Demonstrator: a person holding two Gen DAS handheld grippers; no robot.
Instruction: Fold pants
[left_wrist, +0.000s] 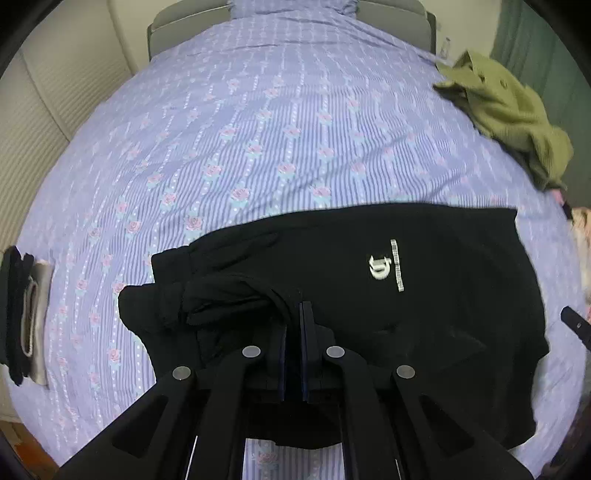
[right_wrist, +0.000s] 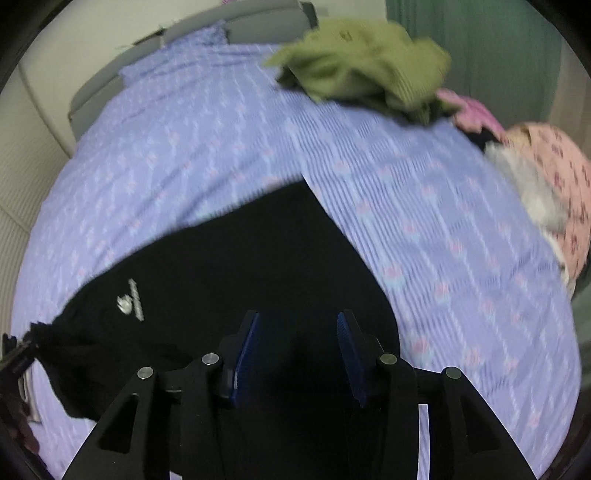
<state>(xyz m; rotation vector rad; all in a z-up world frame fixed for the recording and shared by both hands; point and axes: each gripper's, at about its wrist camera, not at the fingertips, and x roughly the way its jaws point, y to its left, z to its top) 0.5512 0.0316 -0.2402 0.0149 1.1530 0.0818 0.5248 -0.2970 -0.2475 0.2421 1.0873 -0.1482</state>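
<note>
While the pants (left_wrist: 424, 295) lie across the near part of the bed (left_wrist: 258, 129), we enter them as item one: black, soft knit, with a white logo (left_wrist: 380, 266) on the upper layer. We judge them light and limp, with no stiffness to hold a crease unaided; they will sag and drag wherever unsupported. The cloth does not look slippery, and the blue pads should bite it well. Best holds, in our judgement: the gathered hem or waistband edges and the outer corners, taken through every layer so the fold travels as one piece.

Item two, left gripper (left_wrist: 294, 314): its fingers are pressed together, nipping a bunched ridge of the pants at the left end, where the cloth is rumpled and doubled. It points forward and slightly down over the garment, low to the fabric.

Item three, right gripper (right_wrist: 297, 325): its fingers stand spread apart with nothing between them, poised above the flat right-hand portion of the pants. That view is blurred, so we cannot tell whether the tips touch the cloth.

Sundries: an olive-green garment (left_wrist: 509, 114) heaped at the far right of the bed, well apart from the pants; a pink patterned piece (right_wrist: 554, 184) at the right edge; a dark folded stack (left_wrist: 22, 314) at the left edge.
</note>
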